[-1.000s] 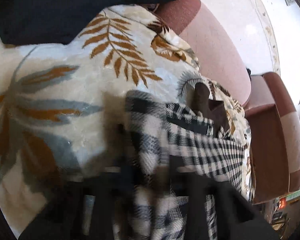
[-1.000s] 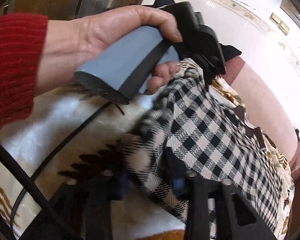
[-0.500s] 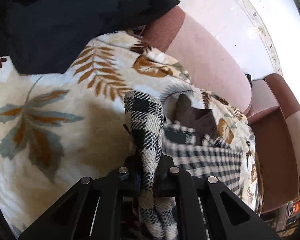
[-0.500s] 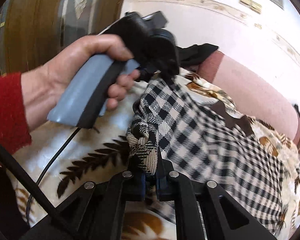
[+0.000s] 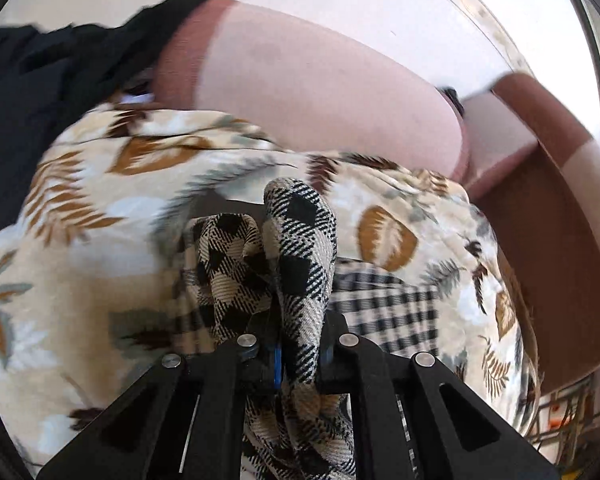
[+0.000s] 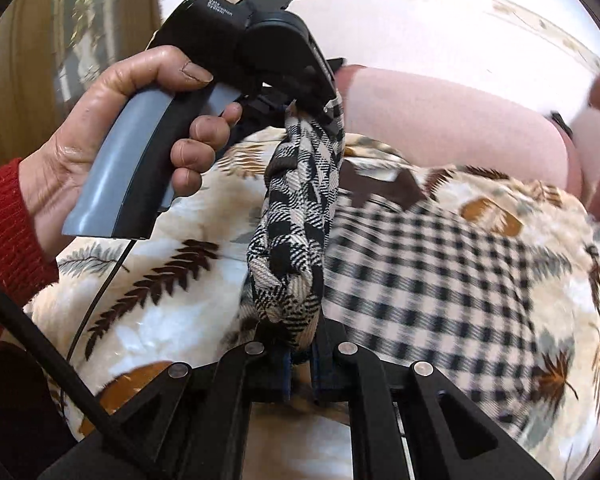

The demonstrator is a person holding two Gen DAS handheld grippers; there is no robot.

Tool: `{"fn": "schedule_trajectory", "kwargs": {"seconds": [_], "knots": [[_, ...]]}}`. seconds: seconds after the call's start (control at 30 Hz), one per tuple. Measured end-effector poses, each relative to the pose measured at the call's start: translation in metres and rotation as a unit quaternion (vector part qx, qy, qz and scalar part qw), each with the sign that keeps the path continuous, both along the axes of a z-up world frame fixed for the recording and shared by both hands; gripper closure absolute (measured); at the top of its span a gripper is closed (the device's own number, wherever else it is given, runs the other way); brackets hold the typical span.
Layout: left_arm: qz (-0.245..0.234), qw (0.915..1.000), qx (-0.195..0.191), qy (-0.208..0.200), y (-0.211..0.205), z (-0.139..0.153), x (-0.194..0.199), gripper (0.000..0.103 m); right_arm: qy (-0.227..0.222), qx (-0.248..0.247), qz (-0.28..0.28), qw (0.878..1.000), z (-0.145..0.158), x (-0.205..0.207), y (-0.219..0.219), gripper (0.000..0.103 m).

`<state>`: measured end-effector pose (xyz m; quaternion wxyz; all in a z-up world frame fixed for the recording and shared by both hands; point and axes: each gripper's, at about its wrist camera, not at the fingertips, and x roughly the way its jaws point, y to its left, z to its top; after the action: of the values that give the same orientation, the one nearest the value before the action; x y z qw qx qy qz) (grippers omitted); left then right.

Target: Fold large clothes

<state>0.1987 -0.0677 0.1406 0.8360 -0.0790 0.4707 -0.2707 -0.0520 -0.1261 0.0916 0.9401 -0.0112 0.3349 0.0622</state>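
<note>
Checked shirt [image 6: 412, 276] — soft, light woven cloth, limp, bunches easily; lies spread on leaf-print blanket [image 6: 168, 280] over sofa [image 6: 440, 120], one edge lifted clear. Left tongs [image 5: 298, 356] clenched on gathered fold; right tongs [image 6: 300, 360] likewise pinching bunched edge. Best hold — corners or hem, well apart, so cloth hangs flat. No containers in view.

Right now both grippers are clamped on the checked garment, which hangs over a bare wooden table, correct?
Not quite. Both grippers, left and right, are clamped on the checked garment, but under it is a leaf-print blanket on a pink sofa, not a wooden table. The right wrist view shows it.
</note>
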Motion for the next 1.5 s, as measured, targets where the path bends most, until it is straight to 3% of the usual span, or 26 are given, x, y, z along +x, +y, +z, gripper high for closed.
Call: {"fn": "schedule_trajectory", "kwargs": {"seconds": [0.27, 0.5, 0.77, 0.83, 0.93, 1.13, 1.33, 1.4, 1.5], "knots": [[-0.057, 0.9972, 0.050, -0.001, -0.107, -0.013, -0.012, 0.094, 0.011, 0.057, -0.064, 0.996, -0.008, -0.016, -0.068, 0.096], [-0.094, 0.9923, 0.080, 0.003, -0.176, -0.037, -0.026, 0.094, 0.042, 0.113, -0.118, 0.986, -0.028, -0.025, -0.132, 0.096], [-0.130, 0.9776, 0.163, -0.029, -0.235, -0.060, -0.048, 0.093, 0.084, 0.171, -0.150, 0.970, -0.051, -0.030, -0.165, 0.096], [-0.129, 0.9788, 0.157, -0.026, -0.234, -0.057, -0.049, 0.080, 0.086, 0.173, -0.146, 0.970, -0.051, -0.031, -0.165, 0.095], [-0.129, 0.9874, 0.092, -0.001, -0.221, -0.042, -0.050, 0.066, 0.080, 0.165, -0.143, 0.973, -0.048, -0.032, -0.168, 0.090], [-0.101, 0.9920, 0.064, -0.040, -0.172, -0.005, -0.063, 0.045, 0.060, 0.194, -0.157, 0.966, -0.031, -0.054, -0.184, 0.074], [-0.031, 0.9957, 0.074, -0.047, -0.082, -0.012, -0.073, 0.044, -0.004, 0.203, -0.195, 0.959, -0.004, -0.059, -0.214, 0.066], [-0.018, 0.9956, 0.081, -0.044, -0.056, -0.023, -0.083, 0.044, -0.016, 0.226, -0.182, 0.957, 0.004, -0.042, -0.219, 0.060], [-0.011, 0.9957, 0.085, -0.036, -0.037, -0.036, -0.094, 0.044, 0.005, 0.261, -0.132, 0.956, 0.005, 0.003, -0.218, 0.052]]}}
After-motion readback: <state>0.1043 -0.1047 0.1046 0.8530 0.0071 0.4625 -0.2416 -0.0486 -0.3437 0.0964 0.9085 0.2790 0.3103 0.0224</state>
